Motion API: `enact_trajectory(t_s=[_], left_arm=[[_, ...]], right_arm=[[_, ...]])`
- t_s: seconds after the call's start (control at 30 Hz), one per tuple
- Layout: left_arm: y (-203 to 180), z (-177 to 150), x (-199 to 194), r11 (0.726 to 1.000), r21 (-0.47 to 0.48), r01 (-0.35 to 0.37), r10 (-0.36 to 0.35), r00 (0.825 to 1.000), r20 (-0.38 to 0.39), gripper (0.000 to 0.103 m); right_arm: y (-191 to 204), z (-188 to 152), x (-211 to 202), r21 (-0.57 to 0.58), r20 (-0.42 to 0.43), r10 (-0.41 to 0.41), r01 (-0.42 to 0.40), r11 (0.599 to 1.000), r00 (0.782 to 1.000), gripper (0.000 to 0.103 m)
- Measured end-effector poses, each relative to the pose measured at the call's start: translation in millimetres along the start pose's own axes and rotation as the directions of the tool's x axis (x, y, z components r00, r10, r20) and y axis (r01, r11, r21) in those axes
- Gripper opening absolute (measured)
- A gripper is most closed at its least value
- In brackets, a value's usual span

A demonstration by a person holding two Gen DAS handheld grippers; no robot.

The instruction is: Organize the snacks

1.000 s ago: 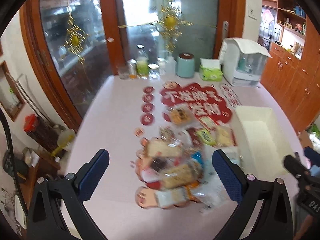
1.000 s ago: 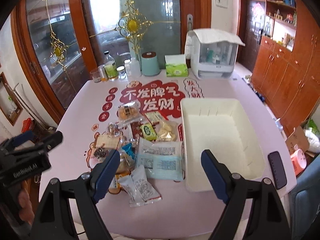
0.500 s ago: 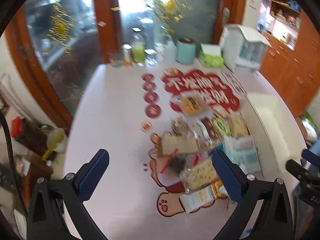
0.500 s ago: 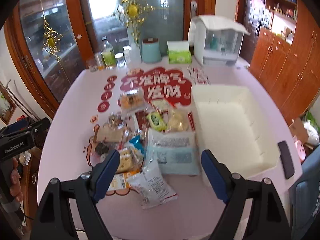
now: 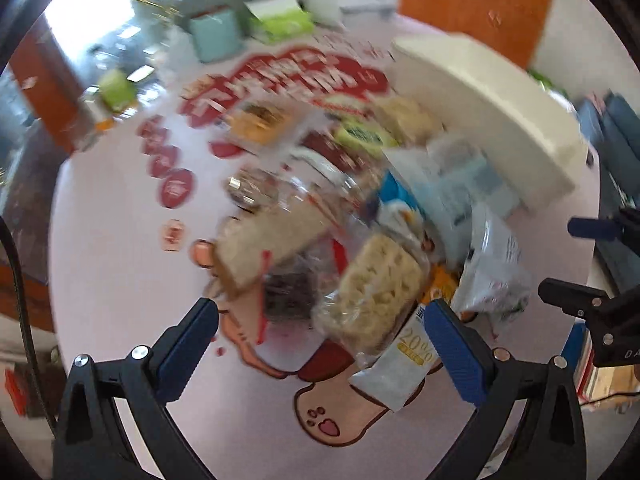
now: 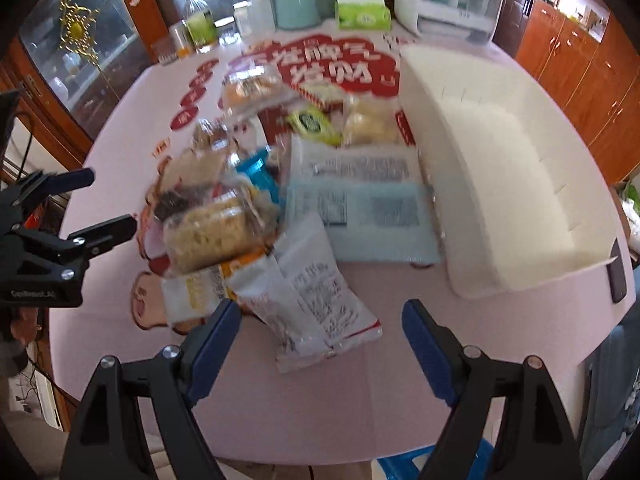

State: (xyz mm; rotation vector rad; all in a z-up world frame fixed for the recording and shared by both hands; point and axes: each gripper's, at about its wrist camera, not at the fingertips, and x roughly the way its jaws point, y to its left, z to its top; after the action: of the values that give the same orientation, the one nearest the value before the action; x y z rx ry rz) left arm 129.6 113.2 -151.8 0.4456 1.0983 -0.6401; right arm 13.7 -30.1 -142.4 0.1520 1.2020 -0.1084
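While both of my tools hang above the pink tabletop (image 6: 360, 400), nothing is gripped: the left hand-held gripper (image 5: 320, 344) stands spread wide with its blue pads either side of the near end of the snack pile, and the right hand-held gripper (image 6: 320, 344) is equally spread, empty, just short of the white printed packet (image 6: 316, 300).

The snacks lie in a loose overlapping heap on the red sticker, just beside the white bin (image 6: 500, 168), which looks empty. I judge all of them light and crinkly, film wrappers that slide on one another and on the smooth top. The puffed-rice bar (image 5: 376, 292) in clear wrap sits highest on my left side; I expect it to be brittle, so I would close across its short width gently, not on a corner. The flat pale-blue pouch (image 6: 360, 216) next to the bin is broad and floppy; taking it by one edge seam seems safer than trying to span it. The white printed packet nearest my right tool is puffy and soft, and its crimped end seam offers a firm tab. The small green sachet (image 6: 312, 122) farther back is thin and could slip out. In the left view everything is smeared, so finer detail of the wrappers escapes me.
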Motion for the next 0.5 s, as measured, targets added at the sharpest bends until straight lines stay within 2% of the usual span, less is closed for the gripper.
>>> enact_trajectory(t_s=[0.17, 0.37, 0.5], left_arm=[[-10, 8, 38, 0.996, 0.074, 0.049, -0.043, 0.995, -0.087, 0.098], [-19, 10, 57, 0.985, 0.143, 0.097, -0.076, 0.987, -0.145, 0.098], [-25, 11, 73, 0.979, 0.167, 0.114, -0.081, 0.978, -0.192, 0.093]], right_arm=[[-3, -9, 23, -0.015, -0.031, -0.009, 0.008, 1.0, 0.999, 0.084], [0, -13, 45, -0.07, -0.037, -0.002, -0.001, 0.998, 0.999, 0.084], [3, -15, 58, -0.091, -0.057, 0.008, -0.013, 0.996, 0.998, 0.084]])
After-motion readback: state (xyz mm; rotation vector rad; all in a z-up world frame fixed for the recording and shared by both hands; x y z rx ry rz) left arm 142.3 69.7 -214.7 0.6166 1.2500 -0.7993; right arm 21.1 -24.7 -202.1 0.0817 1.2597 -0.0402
